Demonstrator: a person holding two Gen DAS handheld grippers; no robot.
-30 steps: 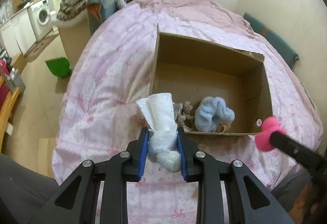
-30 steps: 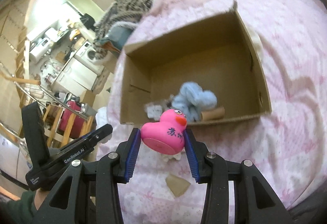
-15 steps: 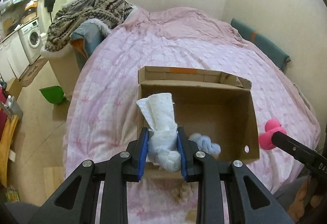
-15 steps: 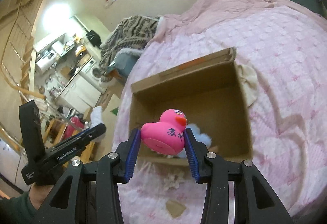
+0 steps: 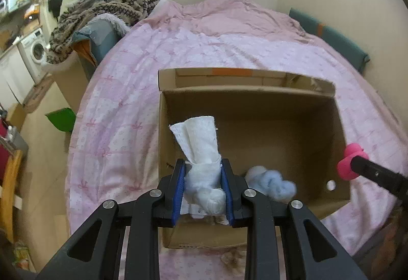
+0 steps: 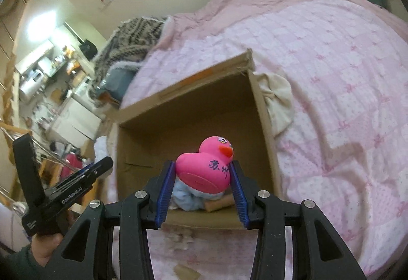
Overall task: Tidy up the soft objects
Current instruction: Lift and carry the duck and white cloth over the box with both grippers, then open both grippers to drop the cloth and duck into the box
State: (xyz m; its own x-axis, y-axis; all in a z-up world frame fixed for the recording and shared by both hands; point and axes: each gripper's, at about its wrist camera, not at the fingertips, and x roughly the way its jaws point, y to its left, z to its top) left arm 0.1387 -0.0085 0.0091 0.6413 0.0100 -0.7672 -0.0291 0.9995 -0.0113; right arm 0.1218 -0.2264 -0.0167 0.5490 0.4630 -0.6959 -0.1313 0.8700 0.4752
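Note:
An open cardboard box (image 5: pixel 255 81) sits on the pink bed, also in the right wrist view (image 6: pixel 193 91). My left gripper (image 5: pixel 202 188) is shut on a white cloth (image 5: pixel 201 147), held above the box's near left corner. My right gripper (image 6: pixel 201 183) is shut on a pink rubber duck (image 6: pixel 204 167), held above the box's near edge; the duck also shows in the left wrist view (image 5: pixel 350 160) at the right. A light blue fluffy toy (image 5: pixel 270 181) lies inside the box, with a small tan roll (image 6: pixel 219 204) beside it.
The pink quilt (image 5: pixel 122 121) covers the bed. A cream cloth (image 6: pixel 278 104) lies against the box's right side. A striped blanket pile (image 5: pixel 107 7) lies at the bed's far left. A small beige item (image 5: pixel 233 258) lies in front of the box.
Both grippers rose and tilted back with their loads, so the box looks lower and farther in both views. The grips have not changed.

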